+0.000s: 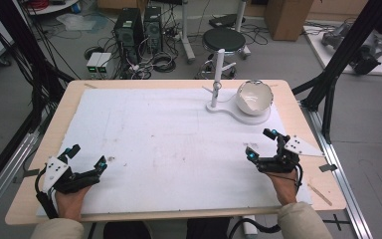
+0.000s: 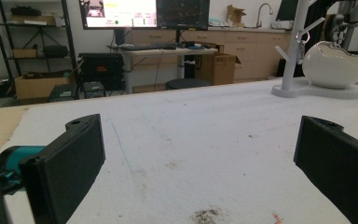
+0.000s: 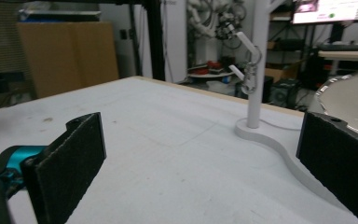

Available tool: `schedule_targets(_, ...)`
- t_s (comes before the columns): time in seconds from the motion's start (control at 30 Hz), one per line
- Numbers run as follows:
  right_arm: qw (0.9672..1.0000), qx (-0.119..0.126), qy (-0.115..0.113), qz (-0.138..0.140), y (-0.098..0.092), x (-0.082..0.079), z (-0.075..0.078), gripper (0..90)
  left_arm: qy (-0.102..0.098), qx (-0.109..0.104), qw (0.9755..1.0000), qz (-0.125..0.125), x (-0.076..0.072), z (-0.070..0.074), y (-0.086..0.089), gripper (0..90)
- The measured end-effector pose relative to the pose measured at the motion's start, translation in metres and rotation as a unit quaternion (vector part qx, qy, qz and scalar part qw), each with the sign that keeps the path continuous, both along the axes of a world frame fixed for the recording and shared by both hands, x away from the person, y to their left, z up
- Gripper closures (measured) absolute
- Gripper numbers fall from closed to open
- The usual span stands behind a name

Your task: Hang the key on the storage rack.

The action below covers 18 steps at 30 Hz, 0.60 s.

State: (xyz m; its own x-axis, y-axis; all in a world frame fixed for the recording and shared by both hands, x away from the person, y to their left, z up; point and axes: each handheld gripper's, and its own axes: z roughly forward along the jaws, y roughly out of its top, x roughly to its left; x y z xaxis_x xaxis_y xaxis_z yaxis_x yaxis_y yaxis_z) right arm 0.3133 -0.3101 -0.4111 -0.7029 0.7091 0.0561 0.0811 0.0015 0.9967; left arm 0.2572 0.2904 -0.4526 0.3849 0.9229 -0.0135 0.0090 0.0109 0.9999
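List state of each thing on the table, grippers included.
Left gripper: open, holding nothing, low over the white mat.
Right gripper: open, holding nothing, near the mat's right edge.
Bowl: tipped on its side on the stand's base, opening towards the camera.
Stand: upright, a small ring on one peg.
Mat: flat, stained.

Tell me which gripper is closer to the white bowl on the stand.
Right. The right gripper sits just short of the white bowl, slightly to its right; the left gripper is far across the table at its near left corner.

One white bowl [image 1: 253, 97], one white stand [image 1: 218, 79], two grippers [image 1: 86, 158] [image 1: 262, 143]
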Motion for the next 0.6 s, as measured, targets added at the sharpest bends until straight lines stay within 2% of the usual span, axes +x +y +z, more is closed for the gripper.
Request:
schedule_targets(0.07, 0.9998, 0.017, 0.003, -0.008, -0.002, -0.003, -0.008, 0.3, -0.001, -0.001, 1.0, 0.0, 0.0, 0.0, 0.0, 2.3)
schedule_targets(0.17, 0.9997, 0.023, 0.008, -0.008, -0.003, -0.005, -0.021, 0.3, -0.003, -0.003, 1.0, 0.0, 0.0, 0.0, 0.0, 2.3)
schedule_targets(0.23, 0.9997, 0.019, 0.012, -0.002, -0.004, -0.005, -0.03, 0.3, -0.003, -0.003, 1.0, 0.0, 0.0, 0.0, 0.0, 2.3)
schedule_targets(0.3, 0.9996, 0.008, 0.028, -0.001, -0.002, -0.005, -0.039, 0.3, -0.002, -0.004, 1.0, -0.001, 0.0, 0.0, 0.0, 2.3)
schedule_targets(0.37, 0.9997, 0.001, 0.007, -0.022, 0.0, -0.009, -0.039, 0.4, -0.002, -0.004, 1.0, -0.001, 0.0, 0.0, 0.0, 2.3)
schedule_targets(0.6, 0.9995, 0.0, 0.011, -0.029, 0.001, -0.01, -0.04, 0.4, -0.004, -0.004, 1.0, 0.0, -0.001, 0.0, 0.0, 2.3)
